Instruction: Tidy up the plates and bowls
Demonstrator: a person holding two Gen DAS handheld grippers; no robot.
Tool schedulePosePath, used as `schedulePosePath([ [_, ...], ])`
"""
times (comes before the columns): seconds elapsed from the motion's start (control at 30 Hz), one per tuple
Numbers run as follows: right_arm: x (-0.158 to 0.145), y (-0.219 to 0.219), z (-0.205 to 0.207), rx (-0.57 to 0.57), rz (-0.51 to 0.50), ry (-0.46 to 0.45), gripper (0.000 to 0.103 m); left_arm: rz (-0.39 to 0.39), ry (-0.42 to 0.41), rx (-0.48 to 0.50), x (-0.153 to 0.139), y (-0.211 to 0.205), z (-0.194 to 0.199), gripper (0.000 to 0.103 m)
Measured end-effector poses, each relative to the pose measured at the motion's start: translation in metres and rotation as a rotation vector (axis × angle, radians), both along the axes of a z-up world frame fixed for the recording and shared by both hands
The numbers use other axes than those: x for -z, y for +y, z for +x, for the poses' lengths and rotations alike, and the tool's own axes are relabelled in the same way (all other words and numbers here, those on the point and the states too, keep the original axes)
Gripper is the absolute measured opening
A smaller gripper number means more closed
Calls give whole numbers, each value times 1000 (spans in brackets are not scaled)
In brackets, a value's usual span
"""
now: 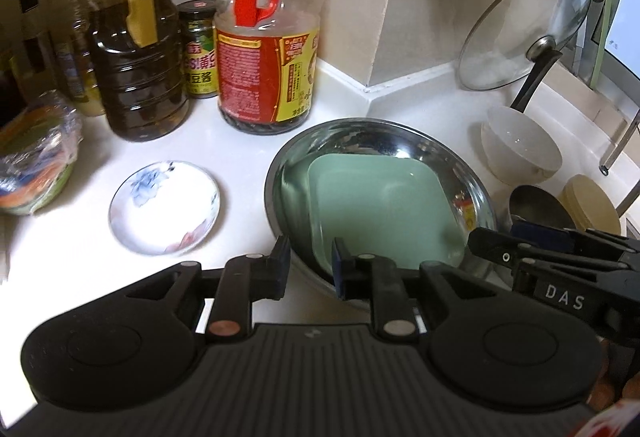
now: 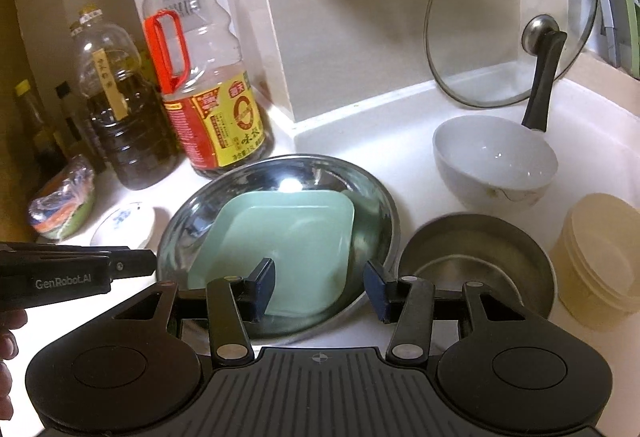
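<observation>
Both my grippers, left point(image 1: 310, 265) and right point(image 2: 320, 287), hang released, holding nothing. Just ahead, the green plate point(image 2: 280, 237) already sits in the steel basin point(image 2: 192, 213). The saucer point(image 1: 164, 207), white bowl point(image 2: 494, 161) and steel bowl point(image 2: 476, 261) remain loose.

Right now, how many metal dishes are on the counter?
2: a large steel pan holding the green square plate, and a smaller steel bowl at its right. Others may be hidden.
</observation>
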State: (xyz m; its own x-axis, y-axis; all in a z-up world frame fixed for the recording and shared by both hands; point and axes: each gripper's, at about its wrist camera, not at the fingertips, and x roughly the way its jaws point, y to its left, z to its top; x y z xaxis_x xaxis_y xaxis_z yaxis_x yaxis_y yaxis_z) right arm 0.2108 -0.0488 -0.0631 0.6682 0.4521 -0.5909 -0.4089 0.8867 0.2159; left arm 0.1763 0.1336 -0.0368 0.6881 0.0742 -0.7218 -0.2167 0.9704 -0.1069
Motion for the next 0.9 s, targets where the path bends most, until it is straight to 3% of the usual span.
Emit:
schedulePosePath([
  [0.9, 0, -37, -64, -150, -10, 57, 50, -2, 34, -100, -14, -48, -92, 19],
])
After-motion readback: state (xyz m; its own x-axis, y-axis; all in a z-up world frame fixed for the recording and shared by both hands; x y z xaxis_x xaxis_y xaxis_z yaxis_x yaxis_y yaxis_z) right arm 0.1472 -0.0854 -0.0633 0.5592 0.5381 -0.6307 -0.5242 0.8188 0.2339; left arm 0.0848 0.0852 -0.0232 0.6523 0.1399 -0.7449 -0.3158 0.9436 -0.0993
